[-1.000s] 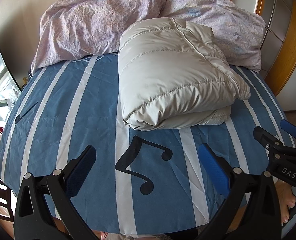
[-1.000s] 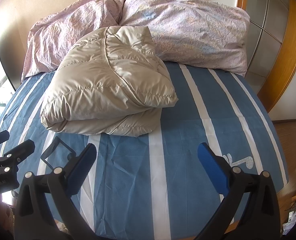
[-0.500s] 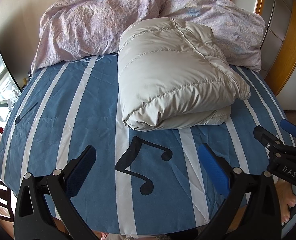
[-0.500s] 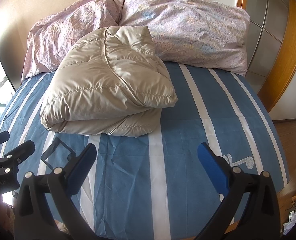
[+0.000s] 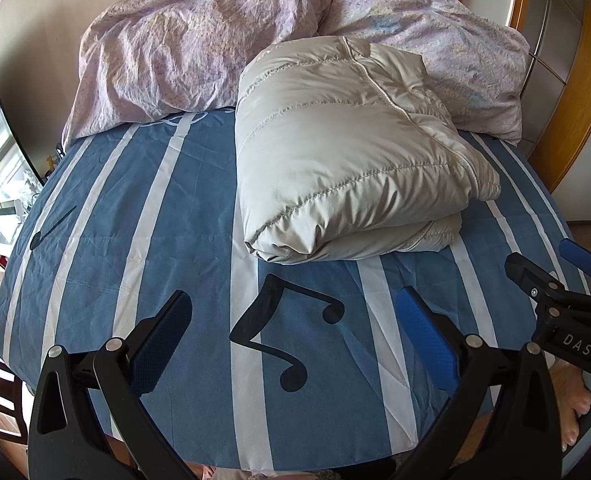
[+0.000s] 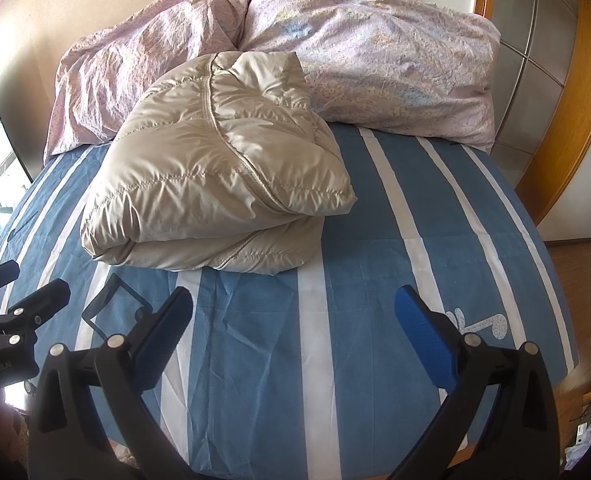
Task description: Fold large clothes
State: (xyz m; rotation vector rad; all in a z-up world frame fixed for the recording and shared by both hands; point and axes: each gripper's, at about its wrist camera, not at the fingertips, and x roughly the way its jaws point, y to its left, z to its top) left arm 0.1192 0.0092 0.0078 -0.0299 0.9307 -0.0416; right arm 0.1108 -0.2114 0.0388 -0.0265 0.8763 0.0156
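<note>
Hovering over the near edge of the bed [image 5: 175, 208], both grippers are empty with jaws spread wide. Left gripper [image 5: 295, 336] sits above the printed music note [image 5: 283, 332]; right gripper [image 6: 293, 332] is just beside it on the right, over the plain blue and white stripes. Neither touches any cloth.

Jacket [image 5: 347, 168], a beige padded one, lies folded into a thick bundle mid-bed, well apart from both grippers. Its far end rests against the pink duvet [image 5: 183, 48] piled at the headboard. Fold edge faces the grippers, the top layer stacked over a lower one, the right side a bit loose and puffy.

Judgement: the fold looks done; the bundle is compact and lies square on the sheet. Jaws standing apart and pulled back fits a release, letting the padding settle without being dragged. Puffy fill could spring the top layer open, so a press or tuck might be needed. A bare foot [image 5: 575, 408] shows low in the left view, below the right gripper.
</note>
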